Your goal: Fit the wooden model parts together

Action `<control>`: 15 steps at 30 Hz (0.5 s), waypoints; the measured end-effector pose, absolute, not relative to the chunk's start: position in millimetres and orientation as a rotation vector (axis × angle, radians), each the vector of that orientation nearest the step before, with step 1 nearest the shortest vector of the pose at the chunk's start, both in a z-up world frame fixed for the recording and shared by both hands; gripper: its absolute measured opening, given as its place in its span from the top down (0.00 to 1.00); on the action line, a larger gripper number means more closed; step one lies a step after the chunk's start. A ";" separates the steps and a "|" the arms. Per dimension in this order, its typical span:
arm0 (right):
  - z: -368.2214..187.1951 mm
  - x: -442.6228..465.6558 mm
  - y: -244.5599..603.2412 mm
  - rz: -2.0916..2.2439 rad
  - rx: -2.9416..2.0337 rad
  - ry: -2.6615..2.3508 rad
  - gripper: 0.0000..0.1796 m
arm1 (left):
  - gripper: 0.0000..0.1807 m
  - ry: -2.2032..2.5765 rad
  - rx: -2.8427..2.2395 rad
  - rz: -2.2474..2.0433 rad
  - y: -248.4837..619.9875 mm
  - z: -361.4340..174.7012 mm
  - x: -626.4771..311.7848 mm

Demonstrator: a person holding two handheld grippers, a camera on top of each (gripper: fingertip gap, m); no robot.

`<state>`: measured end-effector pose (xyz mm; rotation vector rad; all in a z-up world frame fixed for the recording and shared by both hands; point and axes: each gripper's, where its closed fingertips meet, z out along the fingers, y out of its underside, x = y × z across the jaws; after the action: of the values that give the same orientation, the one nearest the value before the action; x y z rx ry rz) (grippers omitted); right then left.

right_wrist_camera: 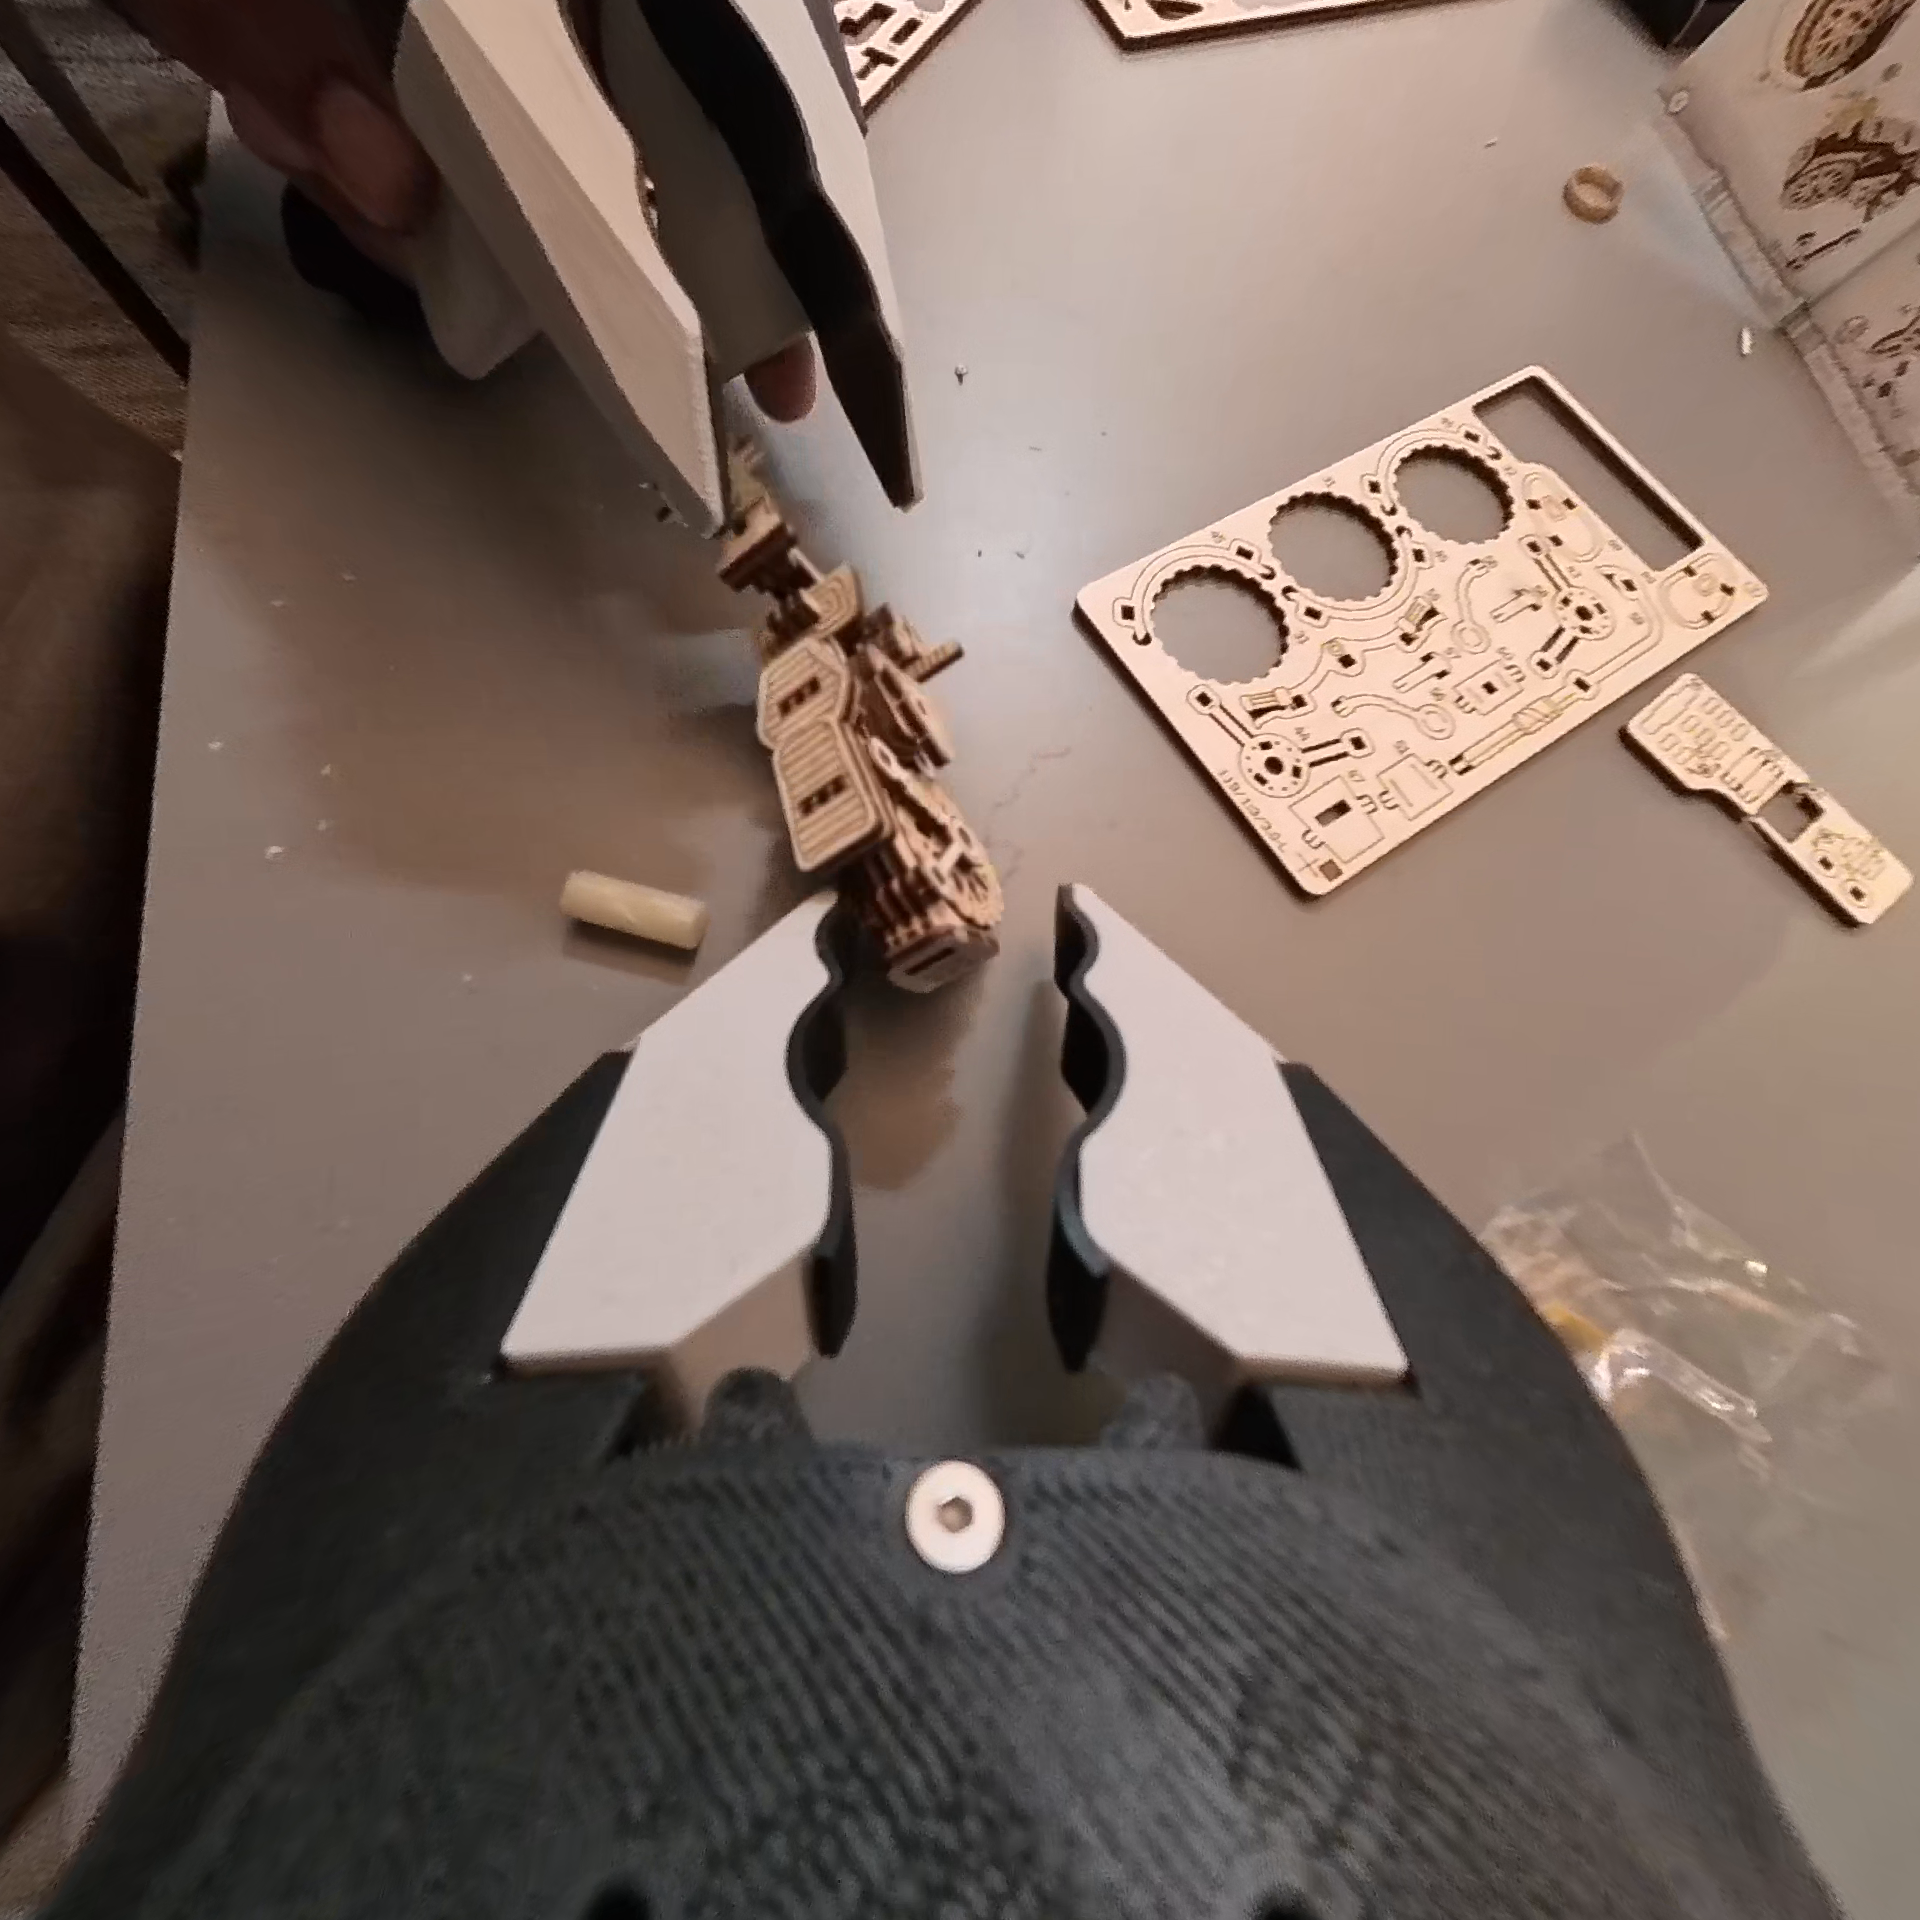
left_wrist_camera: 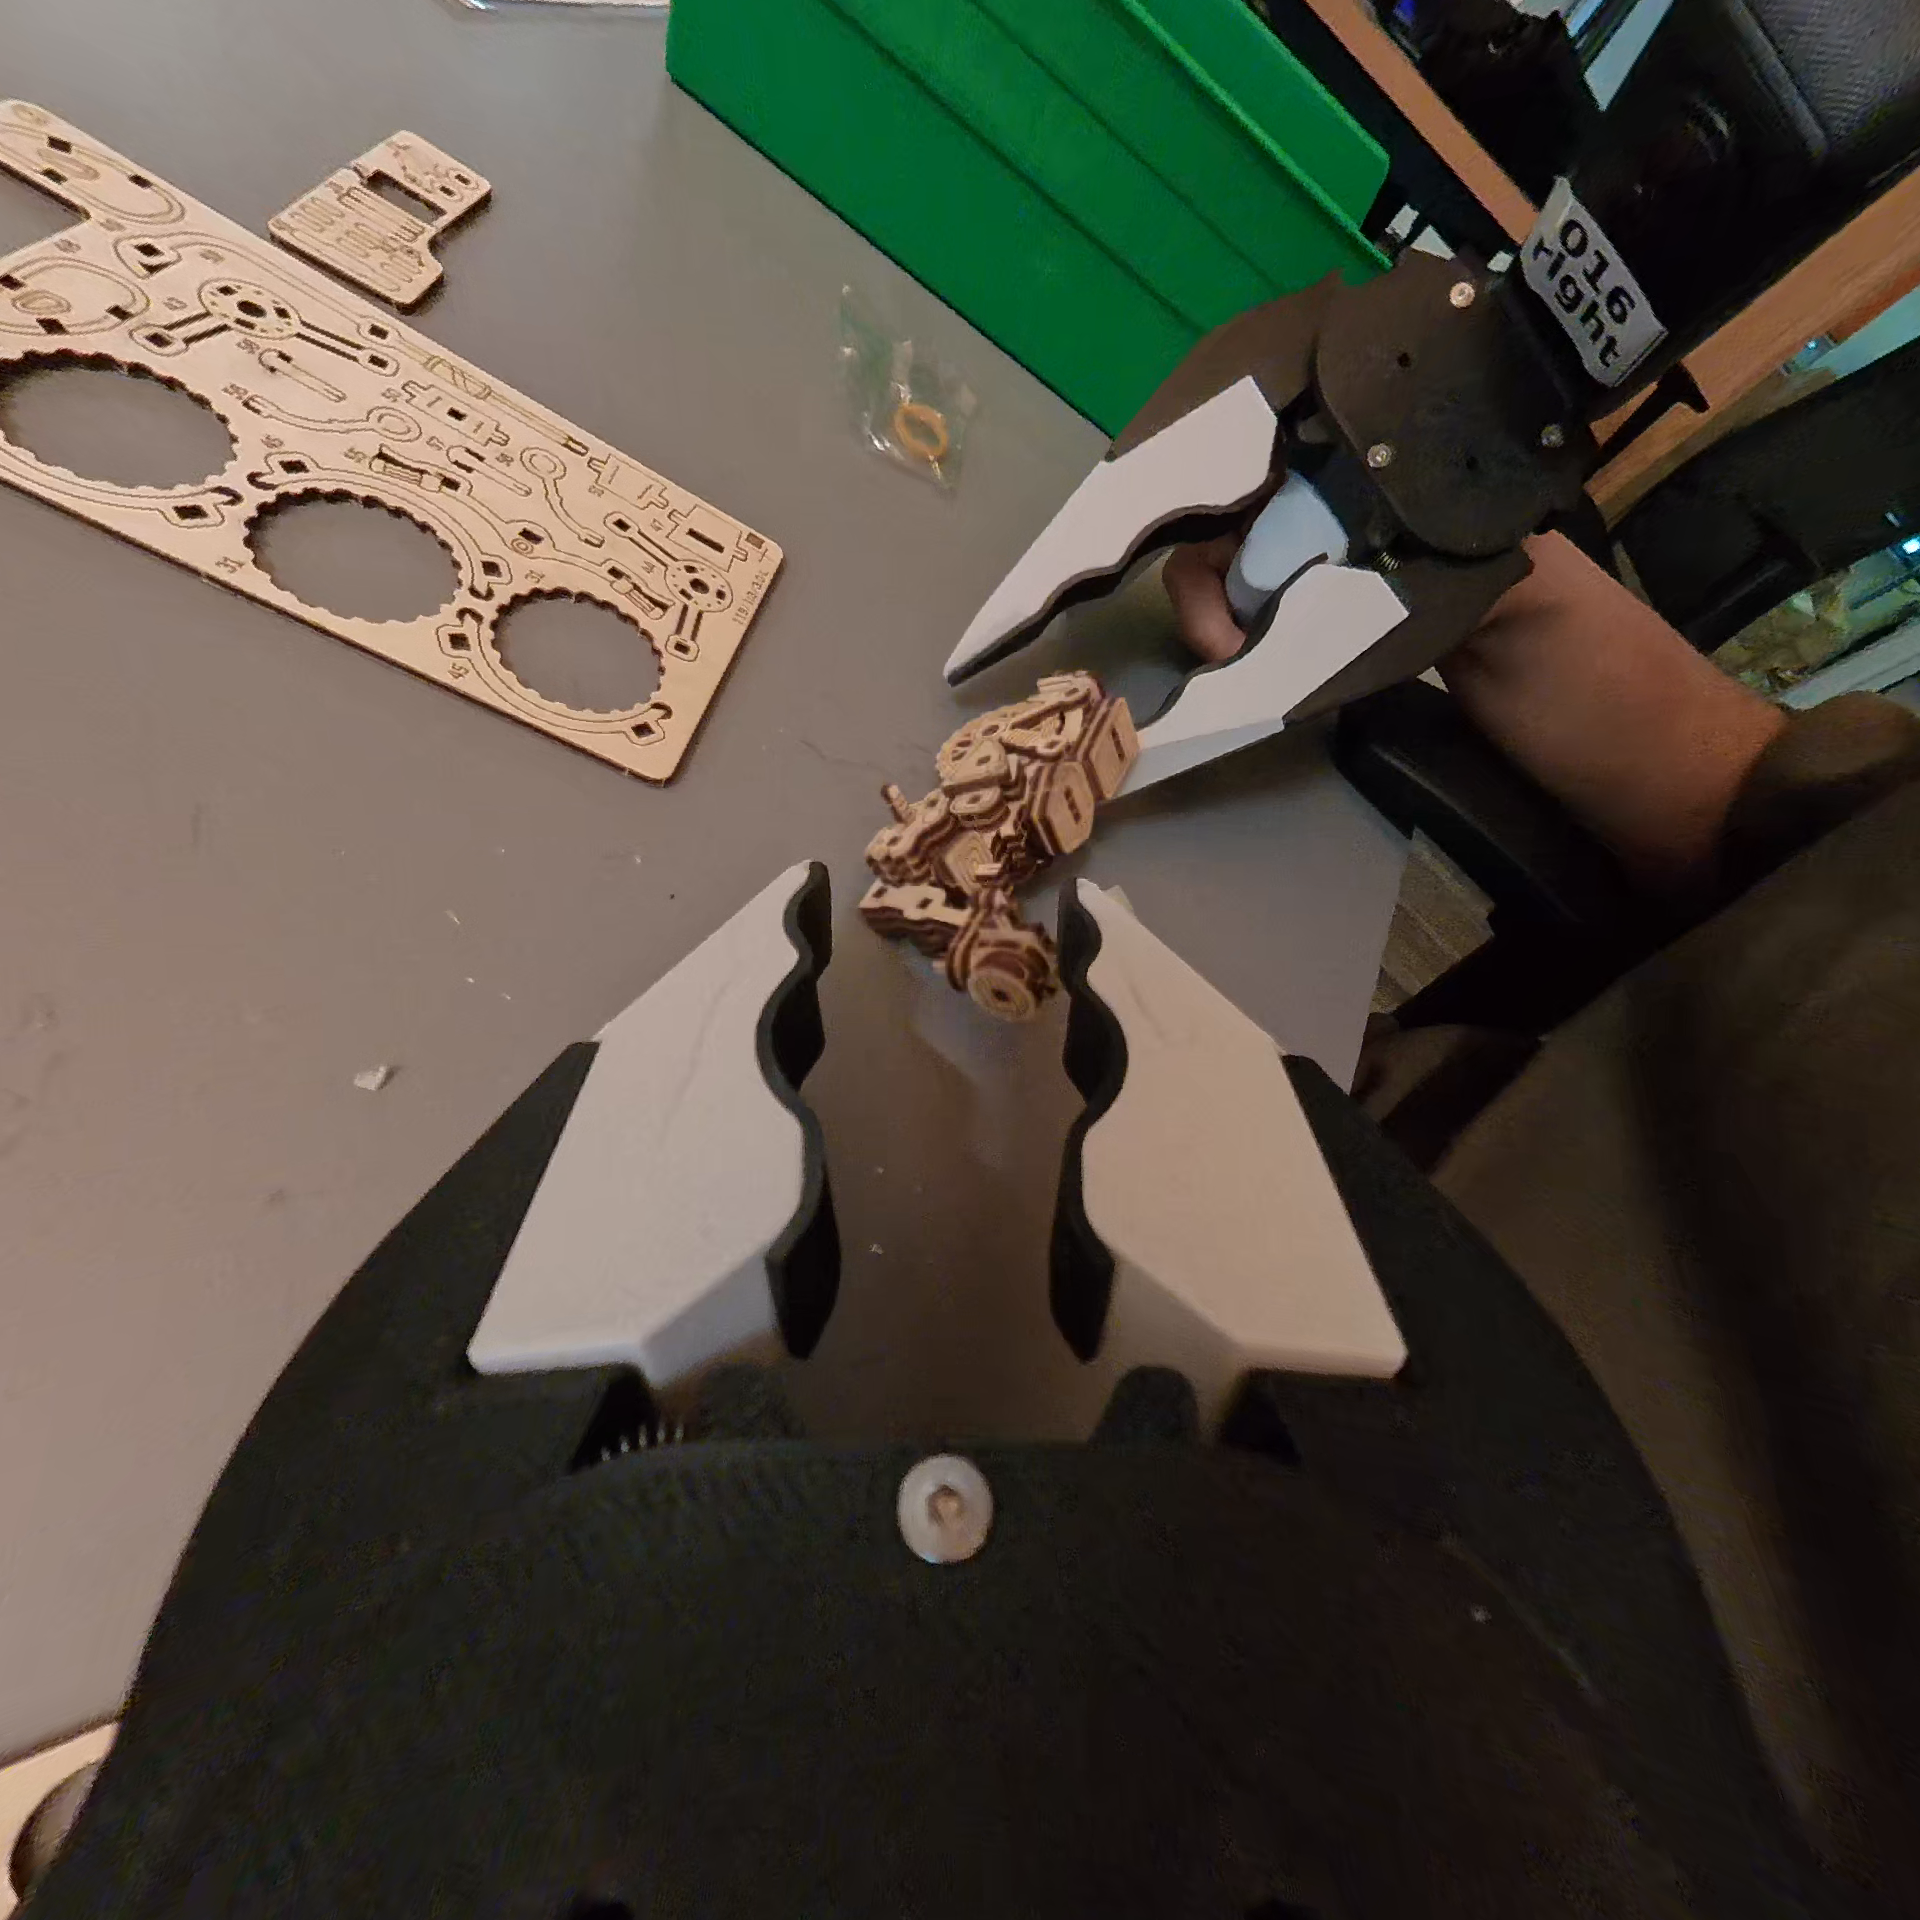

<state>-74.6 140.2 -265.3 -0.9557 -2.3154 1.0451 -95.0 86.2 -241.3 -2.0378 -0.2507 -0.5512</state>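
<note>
Left hand-held gripper (left_wrist_camera: 943, 883): nearest the lens in its own view; jaws parted, gripping nothing, tips just short of one end of the wooden model.
Right hand-held gripper (right_wrist_camera: 940, 902): jaws likewise apart and empty; its left fingertip (right_wrist_camera: 805, 925) sits right by the model's near end, and whether they touch cannot be told.
Wooden model (left_wrist_camera: 987, 842): a partly built assembly of layered cut pieces, lying on the grey surface (left_wrist_camera: 312, 1039) between the two grippers, close to the surface's edge.
Parts sheet (right_wrist_camera: 1423, 634): flat on the surface, well apart from the model, with three toothed round holes where pieces are out.
Small sheet piece (right_wrist_camera: 1766, 800): just beside the parts sheet.
Pale cylinder (right_wrist_camera: 634, 910): lying near the model.
Clear bag (left_wrist_camera: 909, 400): near the green box (left_wrist_camera: 1018, 166).
</note>
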 end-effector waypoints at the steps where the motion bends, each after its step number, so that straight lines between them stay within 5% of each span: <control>1: -265.5 -74.5 139.7 1.048 -0.956 -2.317 0.80 | 0.76 -0.253 -2.038 -0.553 86.1 -241.6 -95.1; 15: -261.6 -73.4 130.8 1.288 -1.128 -2.367 0.86 | 0.68 -0.145 -2.037 -0.610 79.1 -237.7 -83.1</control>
<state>-73.4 130.8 -261.6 -1.1285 -2.3670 1.2882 -83.1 79.1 -237.7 -2.0366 -0.1450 -0.6098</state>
